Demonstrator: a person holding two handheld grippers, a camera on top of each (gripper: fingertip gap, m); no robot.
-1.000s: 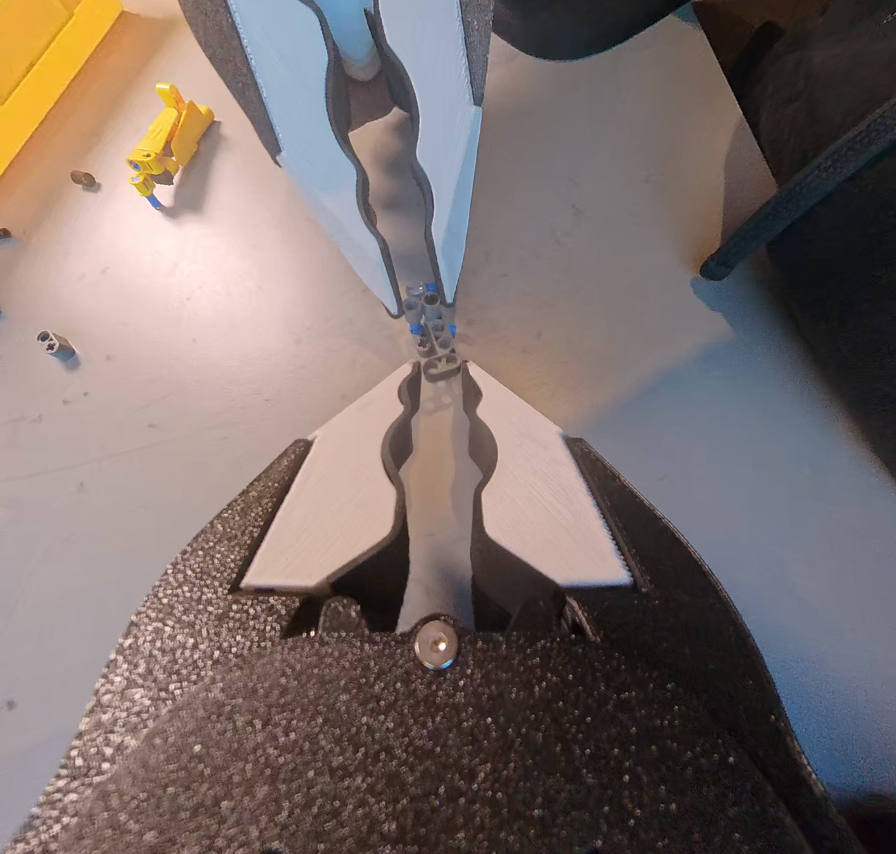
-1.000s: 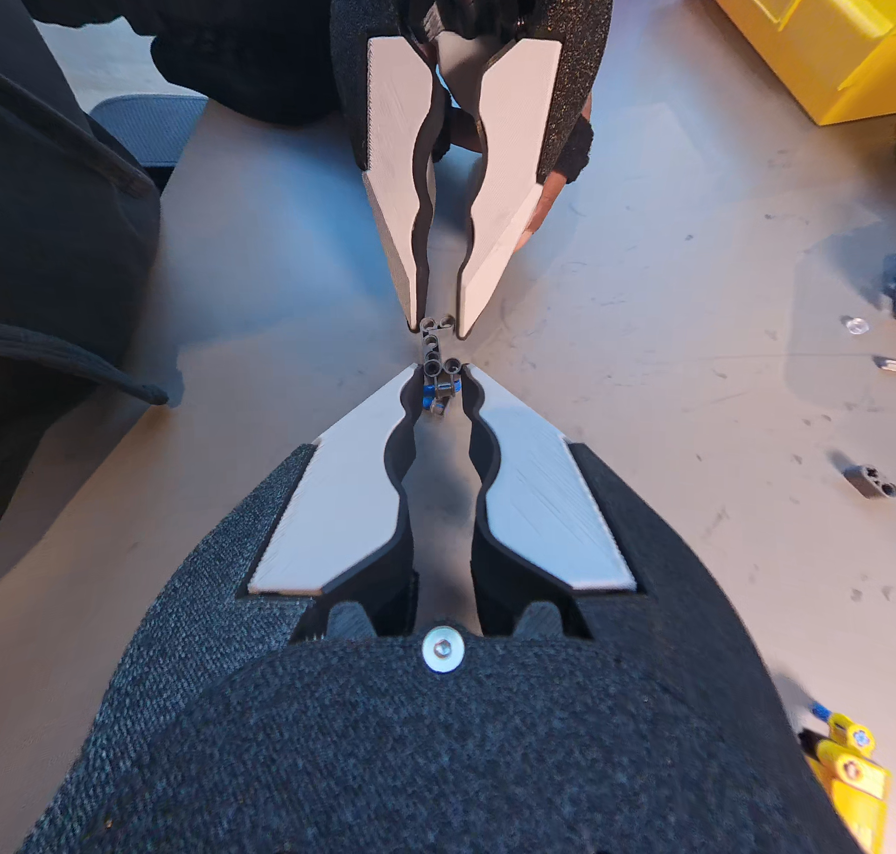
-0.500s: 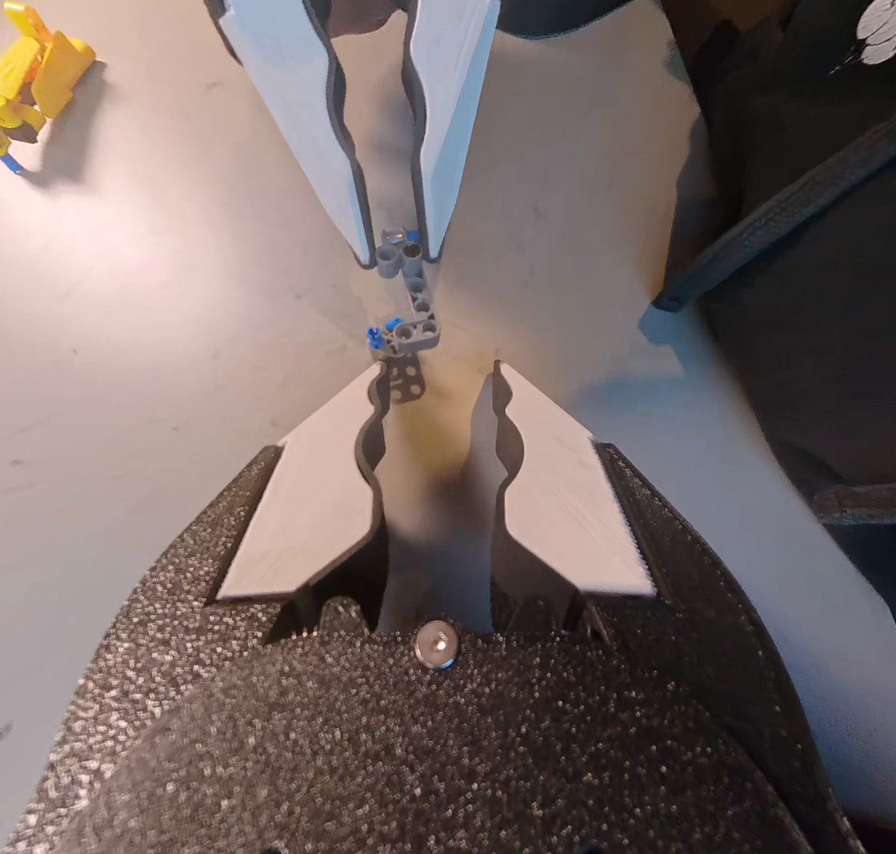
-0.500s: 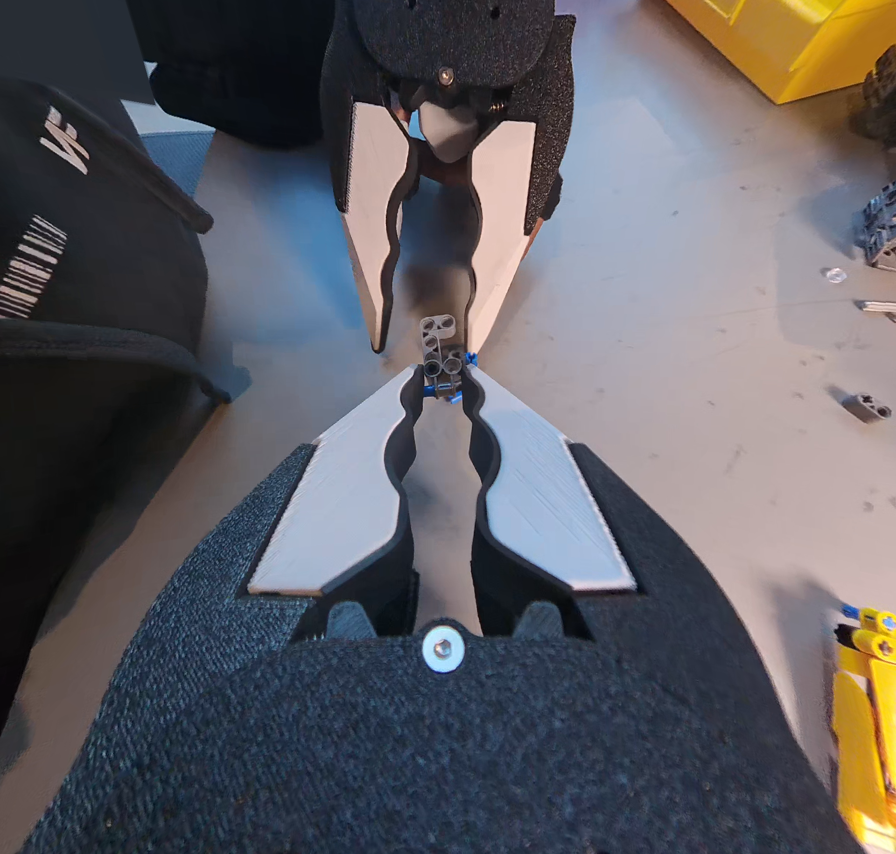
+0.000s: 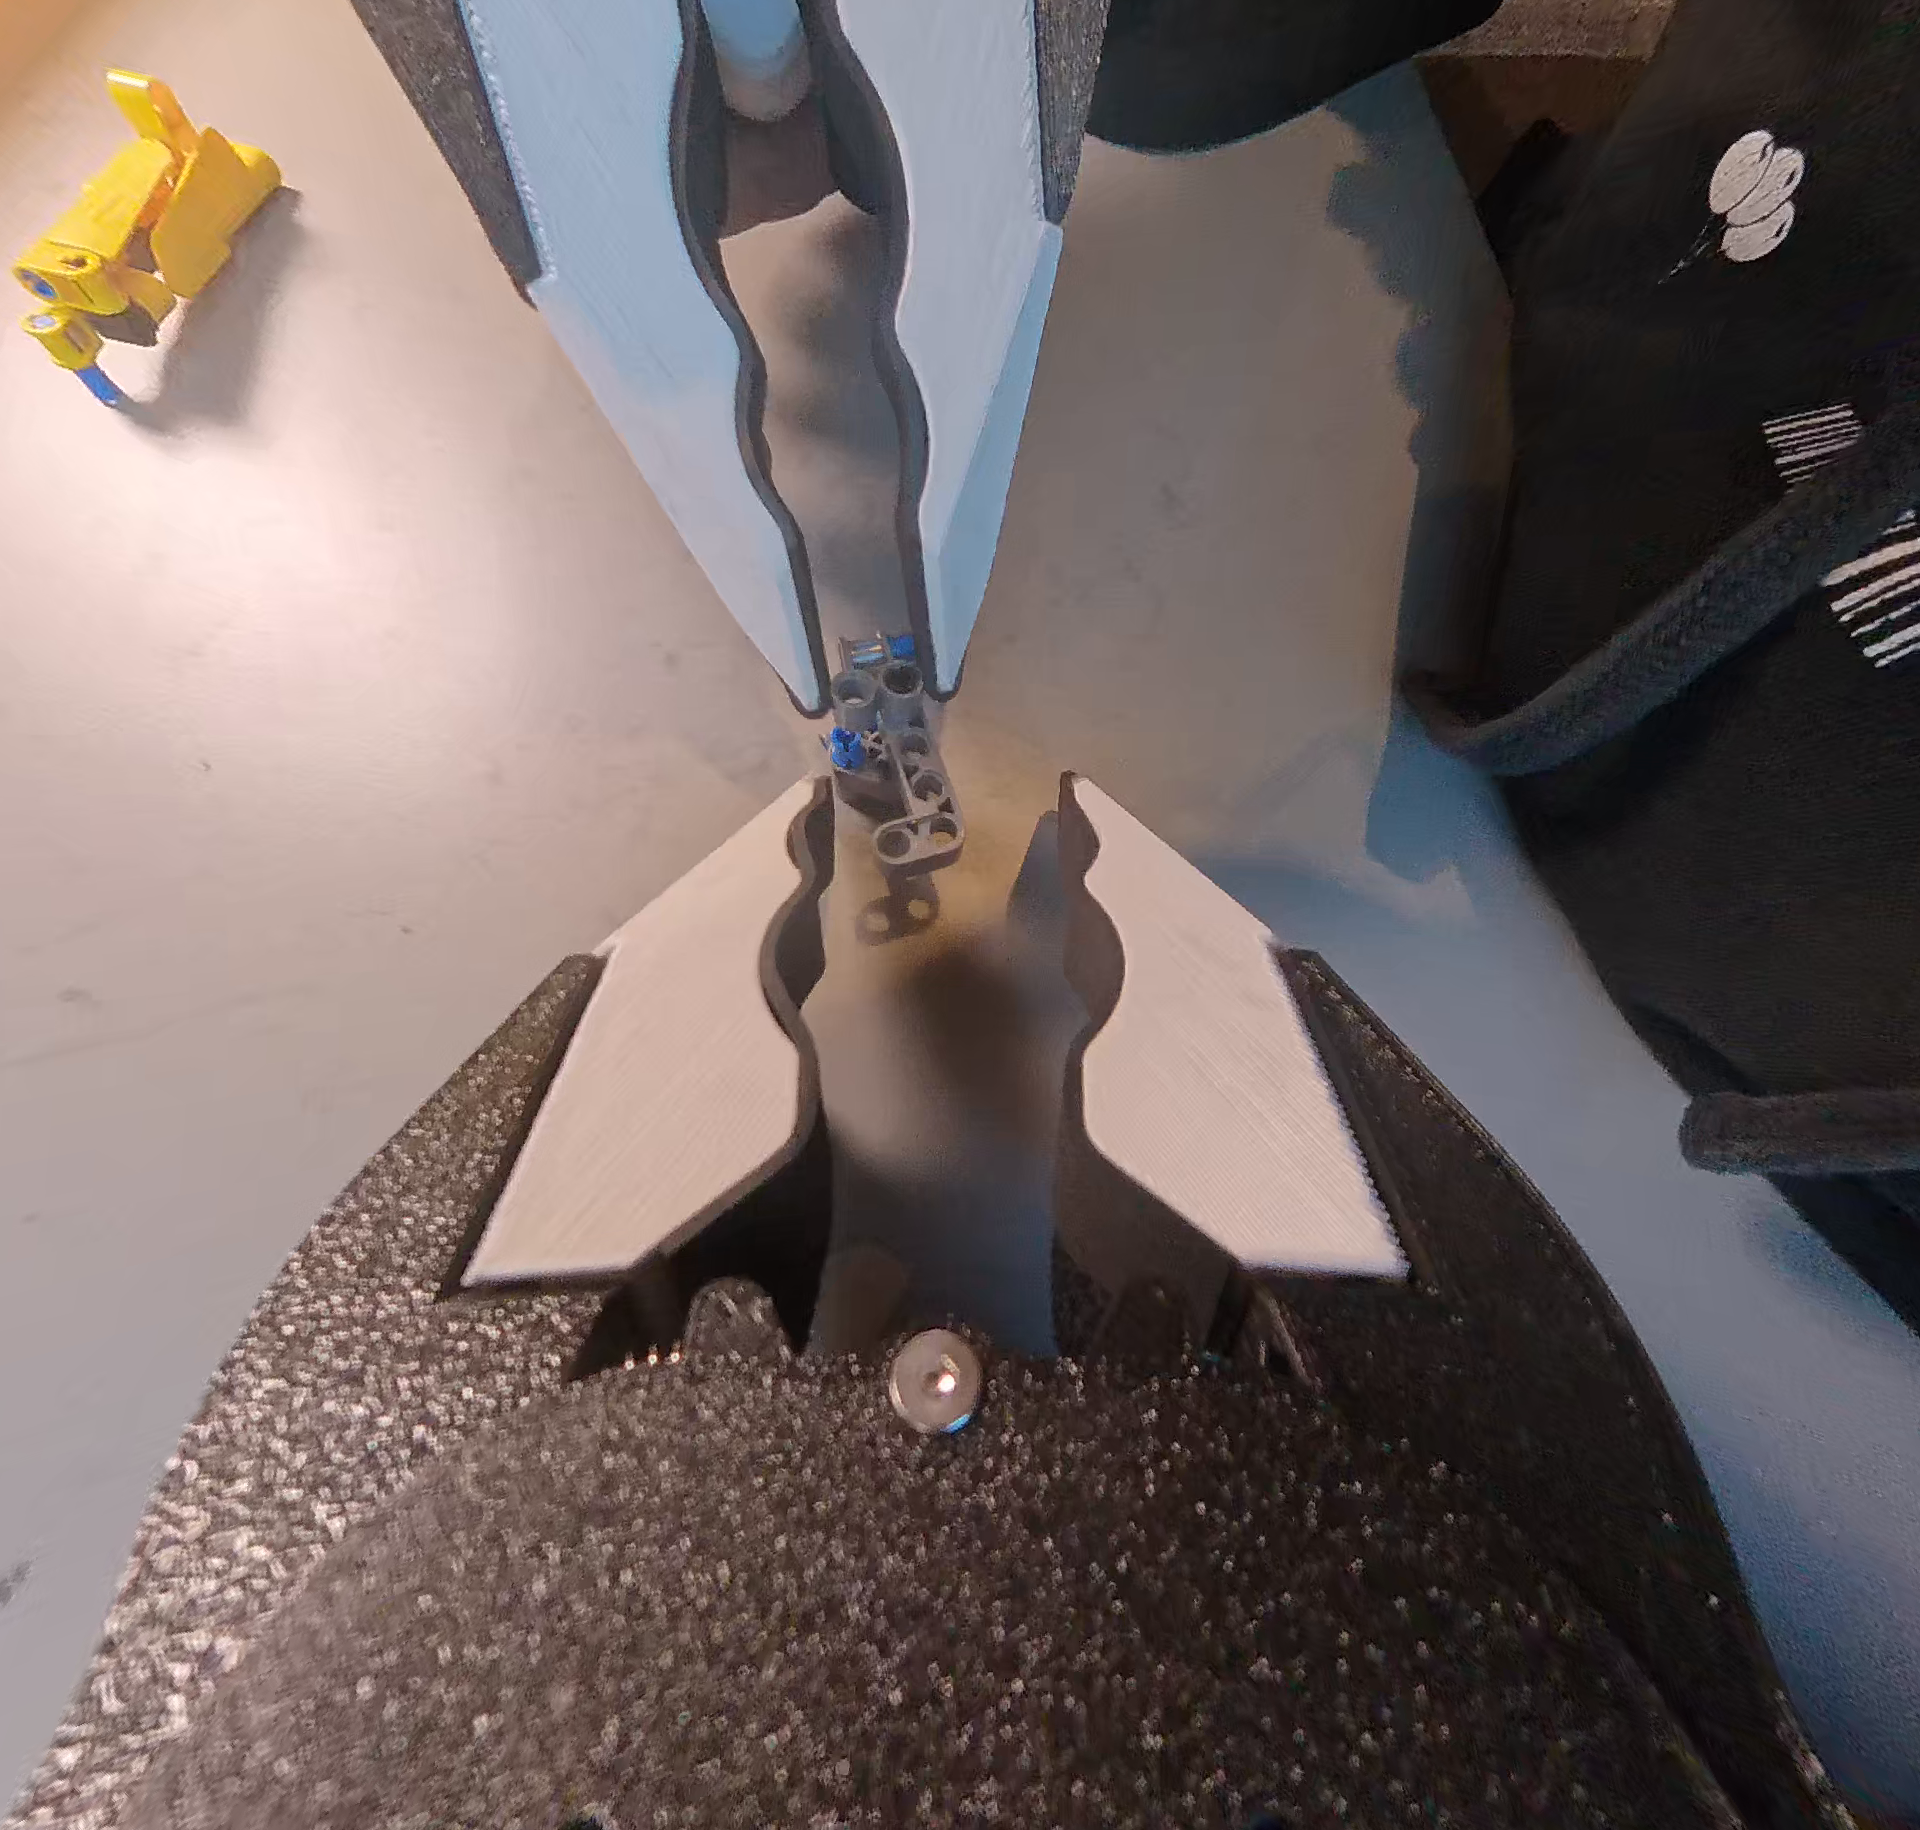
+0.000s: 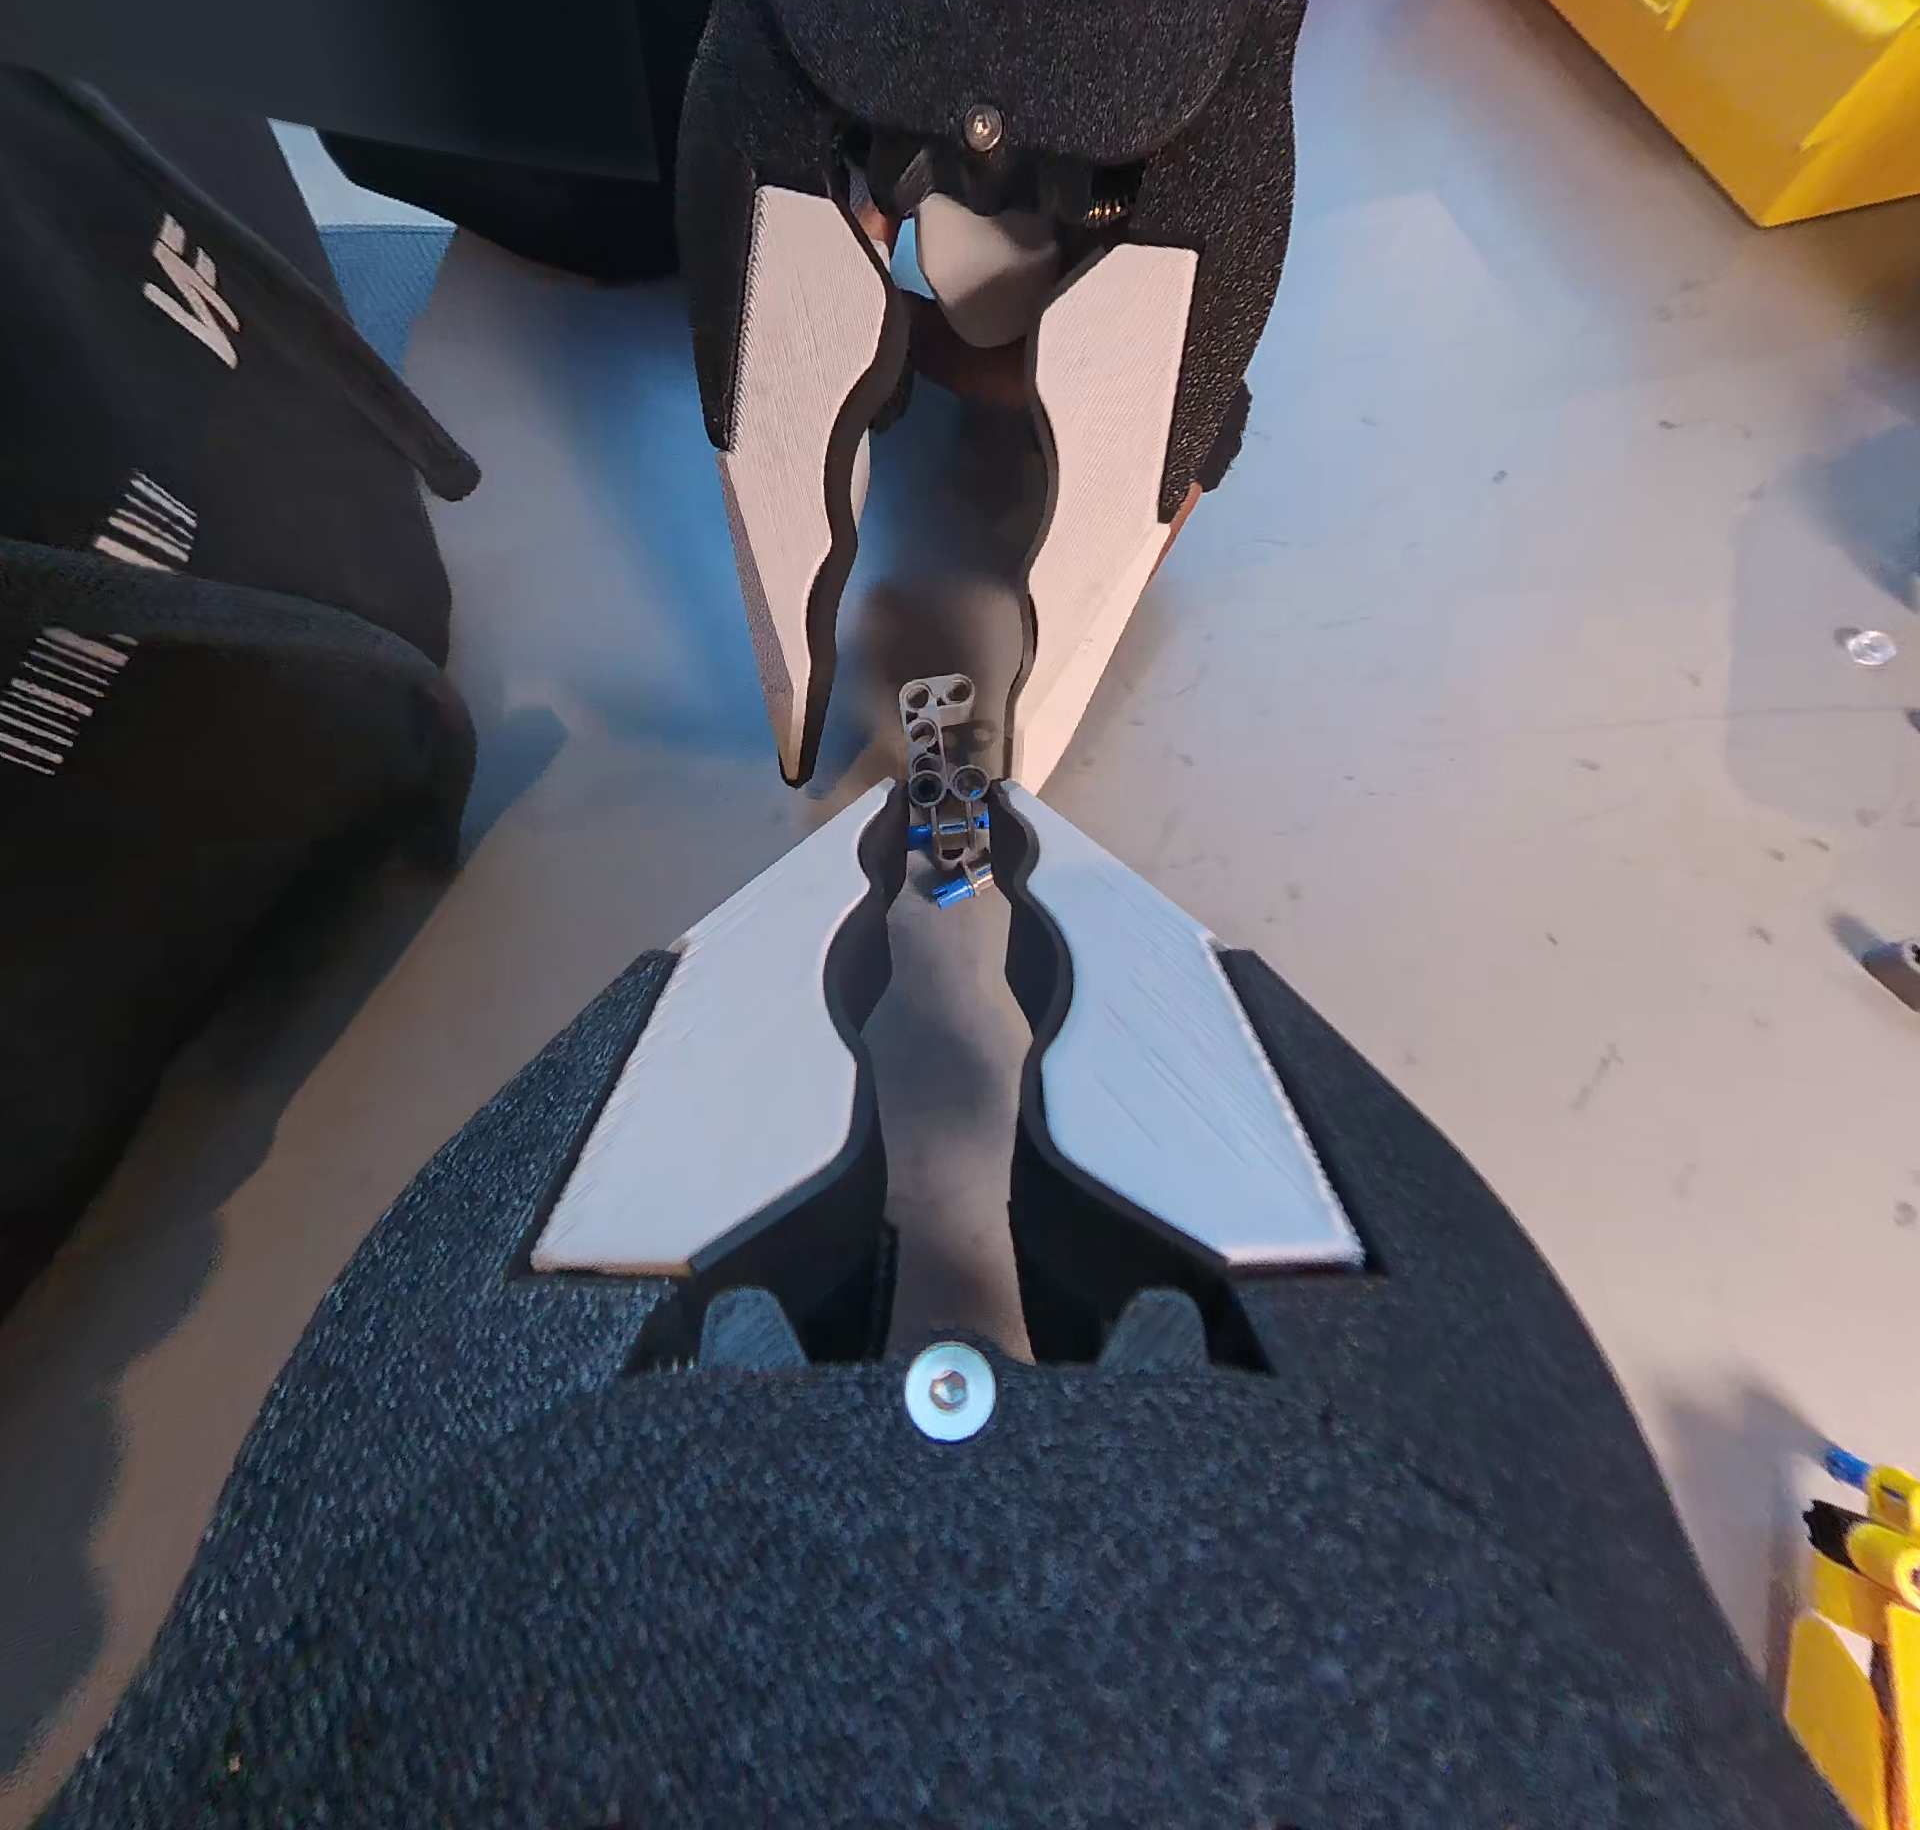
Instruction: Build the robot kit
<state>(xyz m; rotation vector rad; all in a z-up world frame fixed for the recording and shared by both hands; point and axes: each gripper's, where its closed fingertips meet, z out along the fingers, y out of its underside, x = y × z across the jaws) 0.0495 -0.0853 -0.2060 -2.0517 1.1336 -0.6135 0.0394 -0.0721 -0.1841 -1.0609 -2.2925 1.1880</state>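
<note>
Grey beam assembly [image 6: 940,793] w/ blue pins is hanging above table [image 5: 312,741], my right gripper [image 6: 945,793] clamping it at 12 o'clock; my left gripper [image 5: 940,793] is now gaping, having released it.

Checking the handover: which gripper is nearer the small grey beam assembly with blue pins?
Right. The right gripper is shut on the small grey beam assembly with blue pins; the left gripper, jaws open, flanks its free end without touching.

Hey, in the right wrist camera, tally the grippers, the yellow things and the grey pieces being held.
Grippers: 2, left gripper, right gripper
Yellow things: 2, yellow plastic bin, yellow brick assembly
Grey perforated beam assembly with blue pins: 1
Total: 5
</note>
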